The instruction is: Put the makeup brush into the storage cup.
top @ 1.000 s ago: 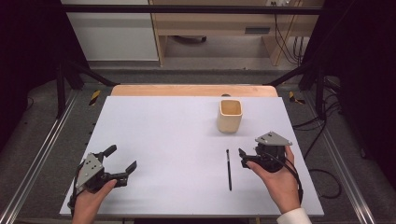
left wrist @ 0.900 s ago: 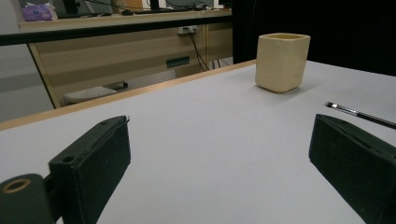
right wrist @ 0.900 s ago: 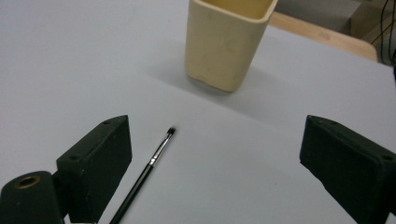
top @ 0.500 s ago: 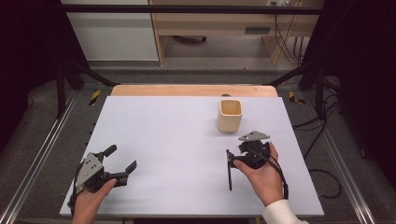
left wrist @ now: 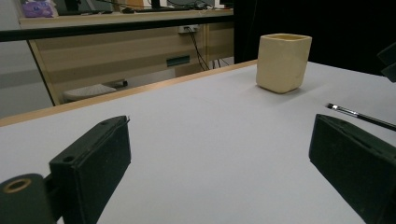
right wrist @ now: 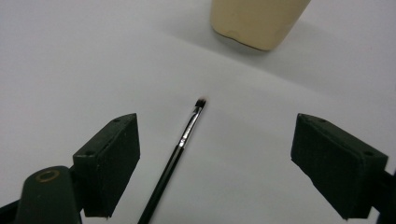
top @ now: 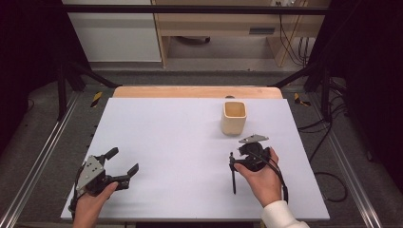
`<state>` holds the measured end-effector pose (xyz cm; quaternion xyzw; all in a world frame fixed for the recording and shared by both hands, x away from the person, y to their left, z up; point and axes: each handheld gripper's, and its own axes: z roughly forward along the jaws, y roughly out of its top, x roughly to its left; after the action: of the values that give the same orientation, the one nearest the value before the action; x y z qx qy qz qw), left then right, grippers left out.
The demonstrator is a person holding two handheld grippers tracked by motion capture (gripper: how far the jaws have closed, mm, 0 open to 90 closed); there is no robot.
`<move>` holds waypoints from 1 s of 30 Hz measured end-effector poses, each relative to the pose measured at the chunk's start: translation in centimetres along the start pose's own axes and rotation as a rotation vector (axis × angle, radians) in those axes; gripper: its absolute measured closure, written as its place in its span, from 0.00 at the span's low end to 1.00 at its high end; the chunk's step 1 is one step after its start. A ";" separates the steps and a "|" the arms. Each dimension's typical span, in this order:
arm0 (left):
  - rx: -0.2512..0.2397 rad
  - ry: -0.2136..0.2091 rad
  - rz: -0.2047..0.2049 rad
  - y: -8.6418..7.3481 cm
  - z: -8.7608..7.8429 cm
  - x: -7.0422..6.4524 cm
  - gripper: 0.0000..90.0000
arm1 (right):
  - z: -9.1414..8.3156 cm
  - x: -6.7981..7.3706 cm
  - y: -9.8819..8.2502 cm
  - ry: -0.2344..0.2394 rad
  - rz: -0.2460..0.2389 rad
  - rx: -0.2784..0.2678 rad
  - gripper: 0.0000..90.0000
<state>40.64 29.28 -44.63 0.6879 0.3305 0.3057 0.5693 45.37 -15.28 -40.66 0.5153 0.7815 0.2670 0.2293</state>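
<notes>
A thin black brush with a silver ferrule lies on the white table, its tip towards a cream cup. My right gripper hovers over the brush's tip end, held by a hand. In the right gripper view the brush runs between the wide jaws of the right gripper, nearer the left one and untouched by either. Those jaws have just been closing a little. The cup stands just beyond. My left gripper rests open at the front left, and nothing lies between its jaws.
In the left gripper view the cup stands upright at the far right and the brush lies to its right. A wooden strip edges the table's far side. Metal frame rails run along both sides.
The right hand has moved left and slightly down, bringing its gripper over the brush's tip end. The left hand has stayed put.
</notes>
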 end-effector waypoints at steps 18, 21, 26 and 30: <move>0.000 -0.004 0.000 0.0 0.0 0.0 0.06 | 1.7 1.3 -0.2 0.012 0.016 0.045 0.19; 0.001 -0.005 0.001 0.0 0.0 -0.1 0.06 | 2.0 1.5 -0.4 0.009 0.017 0.053 0.20; 0.003 -0.006 0.001 0.0 0.1 -0.1 0.06 | 2.5 1.7 -0.5 0.011 0.021 0.069 0.20; 0.003 -0.007 0.001 0.0 0.1 -0.1 0.06 | 2.9 1.9 -0.5 0.009 0.023 0.084 0.22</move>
<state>40.66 29.15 -44.67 0.6901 0.3286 0.3032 0.5690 46.17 -13.20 -43.35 0.5320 0.7872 0.2388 0.2008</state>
